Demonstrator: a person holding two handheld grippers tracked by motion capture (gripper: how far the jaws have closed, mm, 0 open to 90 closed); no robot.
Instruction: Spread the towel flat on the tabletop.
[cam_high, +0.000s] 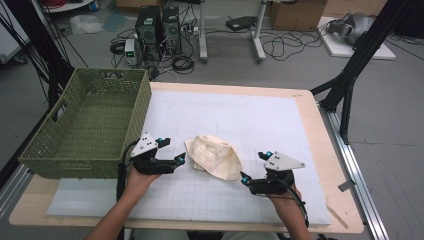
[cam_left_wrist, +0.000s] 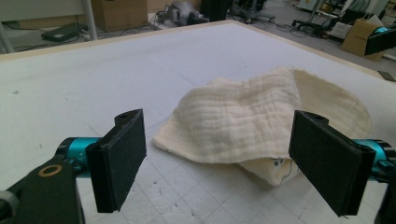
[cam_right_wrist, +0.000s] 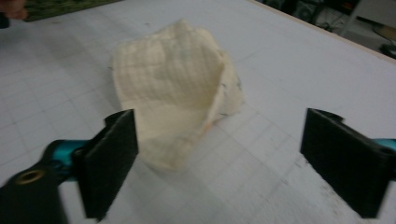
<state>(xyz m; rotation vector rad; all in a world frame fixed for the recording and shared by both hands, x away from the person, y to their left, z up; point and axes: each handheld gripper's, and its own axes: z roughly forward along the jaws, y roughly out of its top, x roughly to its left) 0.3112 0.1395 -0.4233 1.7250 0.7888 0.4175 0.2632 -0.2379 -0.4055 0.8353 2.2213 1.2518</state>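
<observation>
High view: a cream cloth is seen lying crumpled and loosely folded on the white mat, near the front middle of the table, w/ a green wicker basket standing well to its left, nothing visible inside. Left gripper is held just beside the cloth's left edge; right gripper is held just off its near right corner. Neither is shown touching it.

Left gripper view: jaws are spread wide, nothing held betw. them; the cloth lies ahead, its folded edge framed by the two pads, approx. in line for a pinch.

Right gripper view: jaws likewise wide apart and empty; the cloth lies ahead, nearer the left pad, picture somewhat blurred.

Progress, as judged: only the approach is made. No grasp is taken yet; the cloth is neither lifted, spread nor moved toward the basket. Closing on the cloth's edges, and whatever handling follows, is left to do.
</observation>
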